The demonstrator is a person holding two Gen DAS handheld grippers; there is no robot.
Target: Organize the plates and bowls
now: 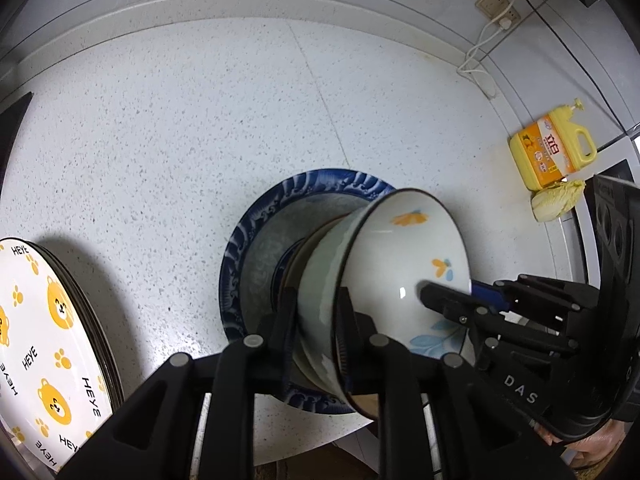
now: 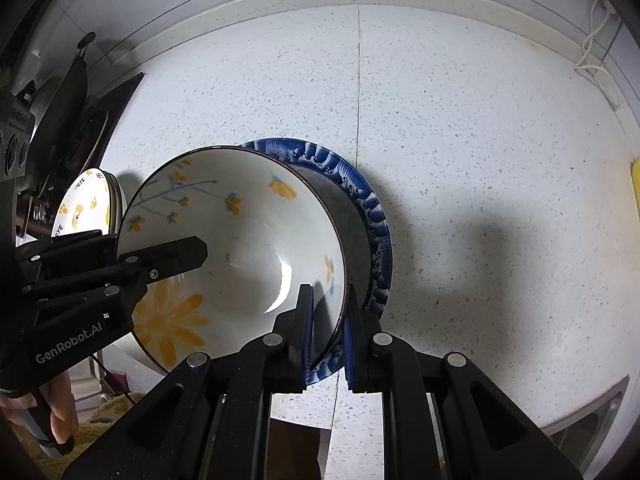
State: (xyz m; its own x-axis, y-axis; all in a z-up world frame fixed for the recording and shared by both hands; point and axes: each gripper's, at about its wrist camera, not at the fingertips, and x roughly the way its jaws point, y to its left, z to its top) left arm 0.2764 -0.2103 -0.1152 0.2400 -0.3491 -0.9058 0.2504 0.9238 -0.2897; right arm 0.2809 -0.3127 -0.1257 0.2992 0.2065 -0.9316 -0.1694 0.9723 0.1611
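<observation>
A white bowl with orange flowers sits on a blue wave-patterned plate on the speckled counter. My left gripper is shut on the bowl's rim, one finger inside and one outside. My right gripper is shut on the opposite side of the bowl's rim, with the blue plate just behind. Each gripper shows in the other's view. A stack of white bear-print plates lies at the left; it also shows in the right wrist view.
A yellow detergent bottle and a piece of cabbage stand at the right by the wall. A white cable runs from wall sockets. The counter's front edge is close below the plate. A dark stove area lies left.
</observation>
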